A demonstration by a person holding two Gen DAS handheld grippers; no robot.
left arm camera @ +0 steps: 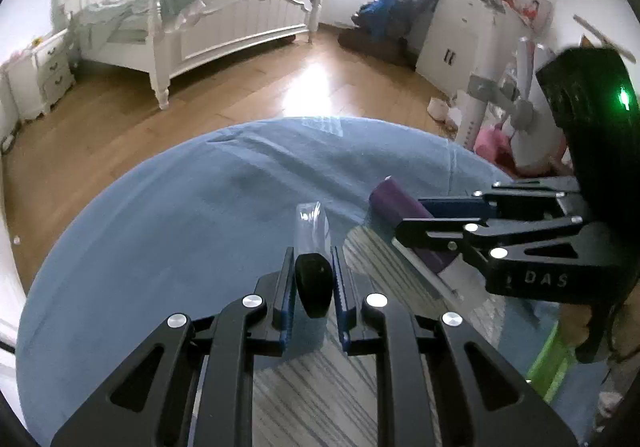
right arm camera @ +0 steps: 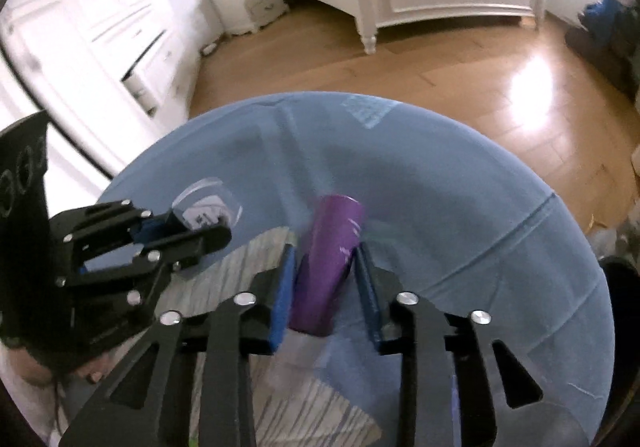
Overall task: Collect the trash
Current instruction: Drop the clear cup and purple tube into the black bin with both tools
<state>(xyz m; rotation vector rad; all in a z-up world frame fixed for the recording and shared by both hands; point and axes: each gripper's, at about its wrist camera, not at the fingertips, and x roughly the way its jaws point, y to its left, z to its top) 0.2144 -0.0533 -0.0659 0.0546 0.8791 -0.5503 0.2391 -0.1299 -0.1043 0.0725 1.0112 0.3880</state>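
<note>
My left gripper (left arm camera: pixel 314 271) is shut on a clear plastic bottle with a black cap (left arm camera: pixel 313 247), held over the blue cloth (left arm camera: pixel 180 215). It also shows in the right wrist view (right arm camera: pixel 188 225) with the bottle (right arm camera: pixel 206 207). My right gripper (right arm camera: pixel 324 271) is shut on a purple cylindrical container (right arm camera: pixel 330 247), held above the cloth (right arm camera: pixel 460 207). It also shows in the left wrist view (left arm camera: pixel 408 223), holding the purple container (left arm camera: pixel 400 211).
A white bed (left arm camera: pixel 224 19) and nightstand (left arm camera: pixel 52 67) stand across the wooden floor (left arm camera: pixel 260 87). A white fan and clutter (left arm camera: pixel 520 115) are at the right. A white cabinet (left arm camera: pixel 460 43) is behind. A striped mat (left arm camera: pixel 320 387) lies under the cloth's near part.
</note>
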